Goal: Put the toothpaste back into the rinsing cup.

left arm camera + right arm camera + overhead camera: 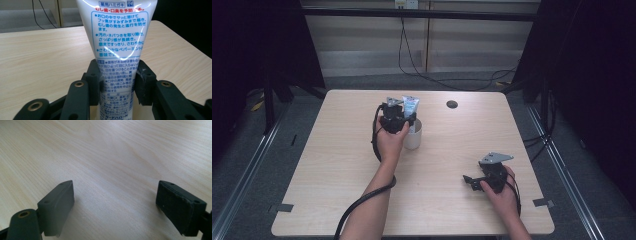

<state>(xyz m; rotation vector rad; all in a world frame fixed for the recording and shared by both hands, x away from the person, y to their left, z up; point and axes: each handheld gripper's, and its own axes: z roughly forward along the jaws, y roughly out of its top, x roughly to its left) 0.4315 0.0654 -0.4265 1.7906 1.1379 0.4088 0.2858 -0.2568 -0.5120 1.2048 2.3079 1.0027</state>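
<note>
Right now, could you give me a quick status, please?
Left hand-held gripper shut on toothpaste tube, over white cup. Right hand-held gripper open, low over bare table. Nothing obstructing.

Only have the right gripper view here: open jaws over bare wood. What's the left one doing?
Observer: The left gripper is shut on a toothpaste tube, blue Japanese print facing its camera.
Operator: Where over the table?
Observer: High view puts the tube above a white cup near the middle of the table; whether it is already inside, I cannot tell.
Operator: And my gripper?
Observer: The right gripper sits low near the front right corner, well apart from the cup.
</note>
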